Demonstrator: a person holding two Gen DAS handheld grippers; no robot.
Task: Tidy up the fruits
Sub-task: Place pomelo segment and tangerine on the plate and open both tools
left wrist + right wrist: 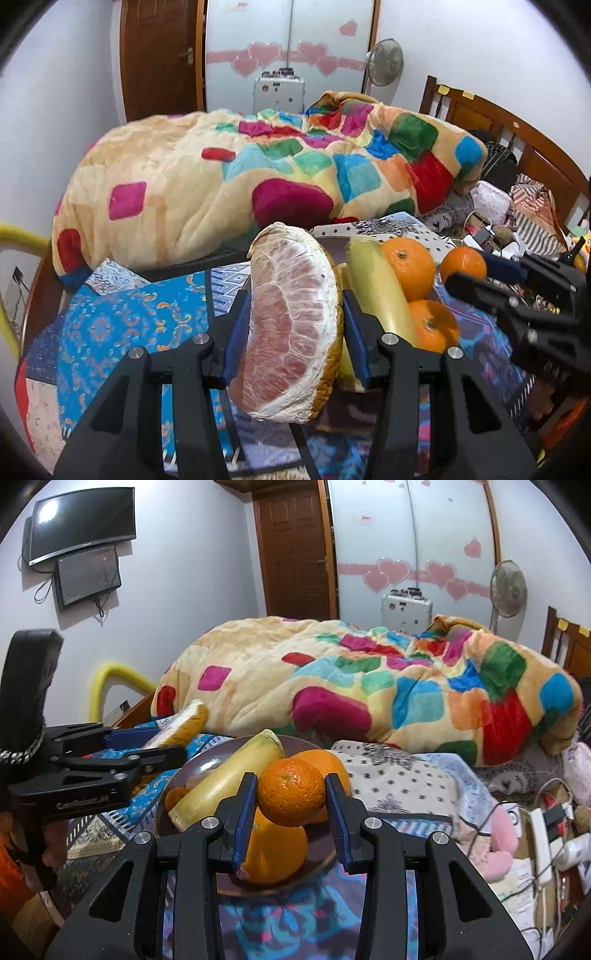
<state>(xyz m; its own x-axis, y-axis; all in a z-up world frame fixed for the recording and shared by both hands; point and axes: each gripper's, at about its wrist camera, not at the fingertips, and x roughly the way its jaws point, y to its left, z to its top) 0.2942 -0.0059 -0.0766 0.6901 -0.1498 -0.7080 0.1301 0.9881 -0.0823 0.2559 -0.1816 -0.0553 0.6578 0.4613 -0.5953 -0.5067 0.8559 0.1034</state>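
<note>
The left gripper (pixel 291 325) is pinching a big pomelo wedge (pixel 291 321). Its two blue pads press on the wedge from both sides. The pink cut face looks at the camera and the yellow peel is on the right. The wedge hangs in the air, to the left of the plate (pixel 199 768).

The right gripper (pixel 291 805) is pinching an orange (pixel 291 792) between its blue pads. This orange is held above the plate, right over another orange (pixel 277 853) that lies on the near part of the plate.

The brown plate sits on a patterned cloth (pixel 122 321) on the bed. On it lies a banana (pixel 229 775), slanting from the near left up to the far side. One more orange (pixel 332 764) sits behind the held one. From the left camera, the banana (pixel 376 291) lies just beside two oranges and touches them.

The plate is quite full. The bare bit that shows is the far left rim, behind the banana. Left of the plate the cloth is flat and open. Behind it a big colourful blanket (pixel 258 173) is heaped up like a wall. To the right are cables and plugs (pixel 546 830), close to the plate's side of the bed.

The two grippers are near each other but apart.
</note>
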